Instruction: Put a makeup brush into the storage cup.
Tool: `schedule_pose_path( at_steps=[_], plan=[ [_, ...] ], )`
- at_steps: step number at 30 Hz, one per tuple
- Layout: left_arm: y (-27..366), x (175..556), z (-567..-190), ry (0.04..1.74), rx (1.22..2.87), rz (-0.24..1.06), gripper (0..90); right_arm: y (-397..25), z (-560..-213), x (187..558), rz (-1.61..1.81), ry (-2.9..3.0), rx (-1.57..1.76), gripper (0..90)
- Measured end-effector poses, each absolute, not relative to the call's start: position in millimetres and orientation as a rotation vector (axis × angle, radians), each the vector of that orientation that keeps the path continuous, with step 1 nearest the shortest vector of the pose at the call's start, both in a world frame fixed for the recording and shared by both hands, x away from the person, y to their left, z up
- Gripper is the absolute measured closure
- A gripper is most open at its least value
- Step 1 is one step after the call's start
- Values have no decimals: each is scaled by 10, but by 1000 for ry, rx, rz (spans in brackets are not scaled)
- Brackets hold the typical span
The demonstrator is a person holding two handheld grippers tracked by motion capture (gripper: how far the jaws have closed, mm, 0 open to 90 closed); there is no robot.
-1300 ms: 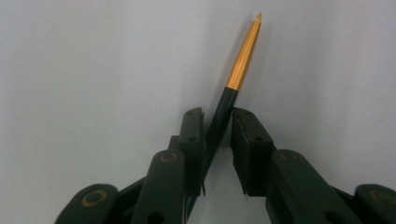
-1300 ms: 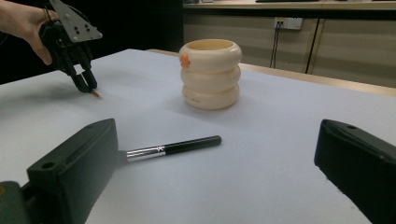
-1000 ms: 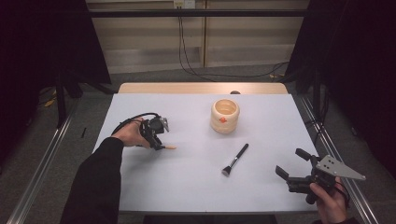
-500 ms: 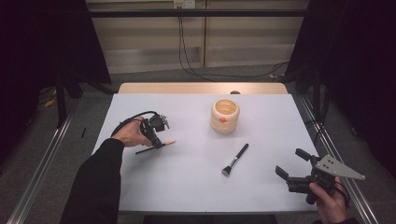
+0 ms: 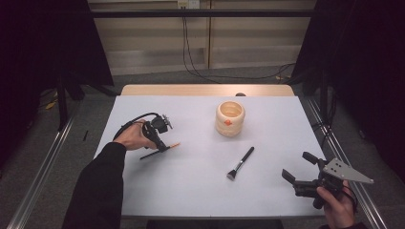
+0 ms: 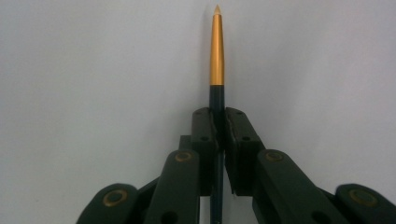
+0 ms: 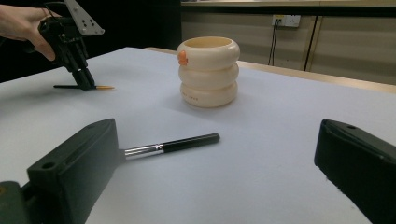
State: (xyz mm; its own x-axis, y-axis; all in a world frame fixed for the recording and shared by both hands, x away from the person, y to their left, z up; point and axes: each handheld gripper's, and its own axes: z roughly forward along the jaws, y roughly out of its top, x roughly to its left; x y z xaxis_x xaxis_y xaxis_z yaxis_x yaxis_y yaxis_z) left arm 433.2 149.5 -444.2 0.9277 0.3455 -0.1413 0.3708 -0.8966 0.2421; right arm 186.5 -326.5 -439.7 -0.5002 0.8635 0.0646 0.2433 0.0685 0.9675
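Presently, item one: left gripper (image 5: 161,144), jaws closed tight on the dark shaft of a slim liner brush (image 6: 216,56), gold ferrule and pointed tip projecting ahead of the jaws in the left gripper view; in the high view the brush (image 5: 159,150) sits low over the left part of the white table (image 5: 191,191), whether lifted or touching cannot be told. Item two: right gripper (image 5: 298,175), jaws spread wide, holding nothing, held by a hand at the table's near right corner. Item three: flat makeup brush (image 5: 240,163), black handle, silver ferrule, lying loose on the table between the two grippers, near the right one. Item four: cream ribbed holder (image 5: 230,118), upright, open-topped, small orange mark on its side, standing beyond the flat brush toward the far edge; nothing visible inside. Step judged in hand: pickup of the liner brush, grip secured. Next move likely calls for raising it, carrying it right to the holder and tilting it upright over the mouth before release; a slanted entry could catch the rim.
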Motion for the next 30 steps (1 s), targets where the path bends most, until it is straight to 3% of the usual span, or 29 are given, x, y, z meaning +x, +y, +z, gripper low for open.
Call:
schedule_pose_path(
  at_steps=[22,28,30],
  plan=[
    [1661,4331,-4165,616,2674,-85,832,-3263,-4396,1862,1454,1799,1102,0],
    [1653,4270,-4162,698,2559,-67,832,-3253,-4397,1867,1456,1797,1105,0],
    [1687,4287,-4141,648,2583,-67,832,-3252,-4397,1868,1454,1793,1108,0]
  ],
)
